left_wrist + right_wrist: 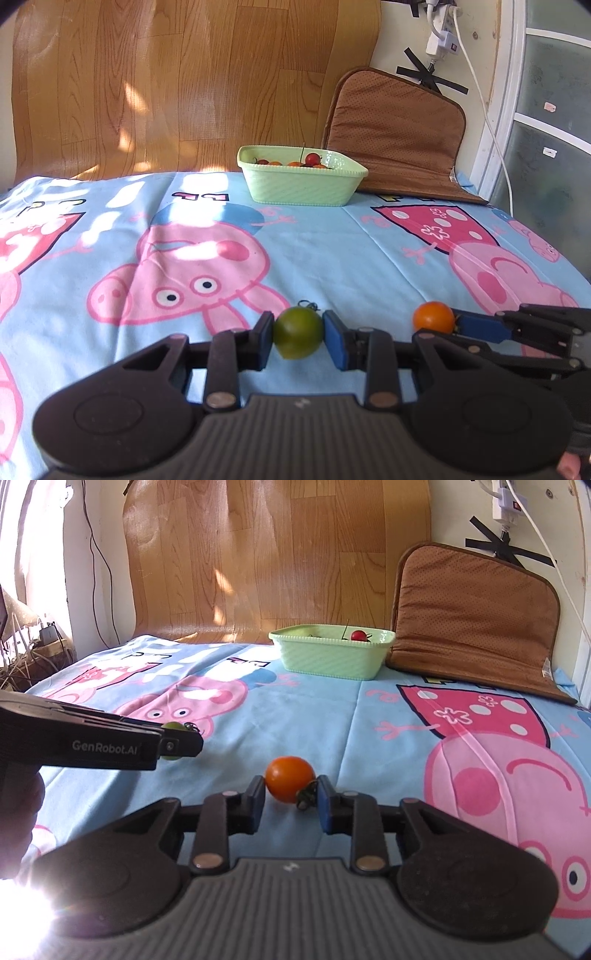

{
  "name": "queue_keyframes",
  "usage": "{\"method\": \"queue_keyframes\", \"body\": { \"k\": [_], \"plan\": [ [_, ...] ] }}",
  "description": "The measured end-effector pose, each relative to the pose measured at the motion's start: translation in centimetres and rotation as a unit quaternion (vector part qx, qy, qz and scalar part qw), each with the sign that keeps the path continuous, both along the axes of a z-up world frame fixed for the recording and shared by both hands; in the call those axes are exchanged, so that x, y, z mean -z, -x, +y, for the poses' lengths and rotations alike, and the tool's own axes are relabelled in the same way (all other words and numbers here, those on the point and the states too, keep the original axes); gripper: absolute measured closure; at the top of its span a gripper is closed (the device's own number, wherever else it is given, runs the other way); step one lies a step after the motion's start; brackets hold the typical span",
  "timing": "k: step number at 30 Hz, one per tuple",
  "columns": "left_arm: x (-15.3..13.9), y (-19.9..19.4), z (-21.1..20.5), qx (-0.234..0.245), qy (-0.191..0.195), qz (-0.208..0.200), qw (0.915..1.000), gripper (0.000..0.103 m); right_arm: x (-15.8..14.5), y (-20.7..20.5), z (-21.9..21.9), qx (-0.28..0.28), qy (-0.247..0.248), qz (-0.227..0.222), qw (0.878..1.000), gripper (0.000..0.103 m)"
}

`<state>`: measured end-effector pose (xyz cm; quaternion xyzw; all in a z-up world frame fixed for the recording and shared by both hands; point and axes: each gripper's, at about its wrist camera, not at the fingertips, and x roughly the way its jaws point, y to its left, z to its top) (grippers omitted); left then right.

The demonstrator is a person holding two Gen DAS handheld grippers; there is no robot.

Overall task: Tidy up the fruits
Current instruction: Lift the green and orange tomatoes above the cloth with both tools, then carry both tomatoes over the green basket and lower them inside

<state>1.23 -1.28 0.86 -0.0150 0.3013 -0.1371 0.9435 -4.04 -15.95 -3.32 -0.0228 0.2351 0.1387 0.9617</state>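
Left claw (pixel 298 334) pinches green tomato (pixel 297 333); right claw (pixel 290 794) pinches orange tomato (pixel 289 779), both near the bedsheet (pixel 332 251). Excess squeeze may burst fruit; a loose grip may drop it short of the far basket (pixel 303 181).

Cartoon-pig blanket (pixel 332 251), brown cushion (pixel 399 136)

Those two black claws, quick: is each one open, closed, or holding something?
Left gripper: closed on the green tomato.
Right gripper: closed on the orange tomato, one pad against its stem end.
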Motion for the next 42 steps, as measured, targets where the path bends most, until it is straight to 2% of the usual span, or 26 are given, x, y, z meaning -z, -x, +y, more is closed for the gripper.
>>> {"method": "queue_keyframes", "body": {
  "k": [9,19,26,33,42],
  "plan": [
    [-2.5,-3.2,-0.6,0.002,-0.022,-0.035,0.9991,0.074,-2.7,-2.7,-0.7,0.002,-0.020,-0.018,1.000,0.071],
    [-6.0,-11.1,-1.6,-0.010,-0.060,-0.074,0.9954,0.074,-6.9,-10.2,-3.3,0.009,-0.046,-0.041,0.998,0.071],
    [-7.3,-17.4,-2.2,-0.020,-0.077,-0.082,0.9934,0.074,-8.8,-15.8,-4.8,0.012,-0.054,-0.045,0.997,0.071],
    [-6.8,-21.3,-2.6,-0.032,-0.082,-0.083,0.9927,0.074,-9.3,-19.1,-5.2,0.016,-0.066,-0.053,0.996,0.071],
    [-4.7,-23.7,-3.2,-0.039,-0.085,-0.066,0.9934,0.074,-7.7,-21.4,-4.0,0.009,-0.080,-0.043,0.996,0.071]
  ]
}}
